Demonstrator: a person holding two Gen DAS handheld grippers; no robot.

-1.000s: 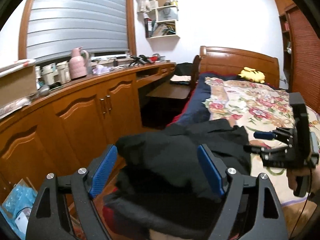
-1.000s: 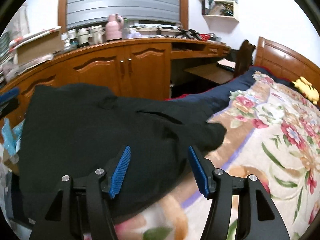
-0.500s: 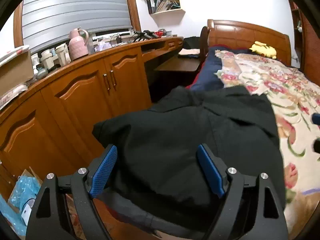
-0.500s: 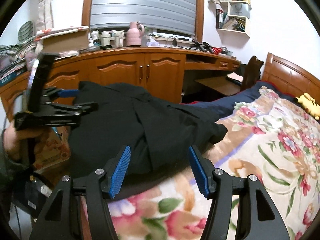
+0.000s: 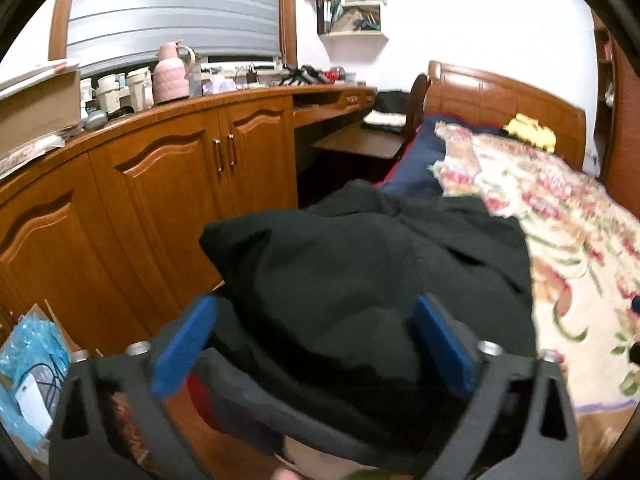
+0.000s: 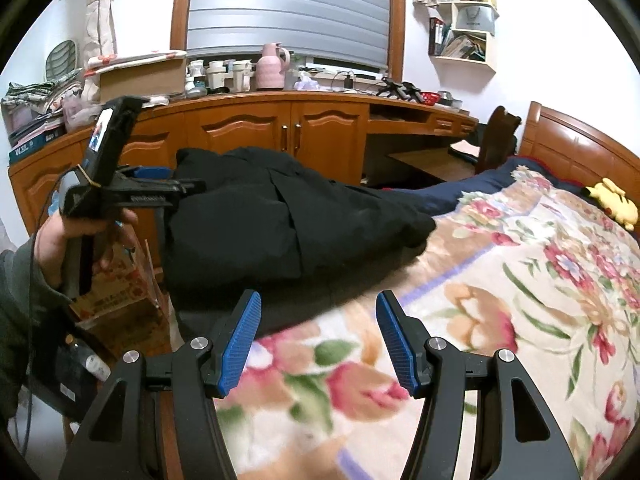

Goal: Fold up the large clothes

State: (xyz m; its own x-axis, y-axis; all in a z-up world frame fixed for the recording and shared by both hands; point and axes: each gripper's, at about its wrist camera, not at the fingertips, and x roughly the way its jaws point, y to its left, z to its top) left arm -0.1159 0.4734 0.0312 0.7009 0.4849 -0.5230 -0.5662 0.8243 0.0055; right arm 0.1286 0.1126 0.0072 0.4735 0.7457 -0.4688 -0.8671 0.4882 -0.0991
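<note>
A large black garment (image 5: 360, 272) lies in a loose heap on the near left corner of the bed, part of it hanging over the bed's edge. It also shows in the right wrist view (image 6: 280, 224). My left gripper (image 5: 316, 344) is open, its blue pads on either side of the garment's near end, just above it; the same gripper shows in the right wrist view (image 6: 176, 188), held at the garment's left end. My right gripper (image 6: 318, 340) is open and empty above the floral bedspread (image 6: 520, 300), a little short of the garment.
A wooden cabinet (image 5: 160, 184) with a cluttered top runs along the left, close to the bed. A wooden headboard (image 6: 580, 156) and a yellow plush toy (image 6: 612, 200) are at the far end. A cardboard box (image 6: 120, 300) and a blue bag (image 5: 28, 368) sit on the floor.
My left gripper has come closer and lower over the garment's near end. My right gripper has drawn back off the garment over the bedspread. The garment has settled flatter.
</note>
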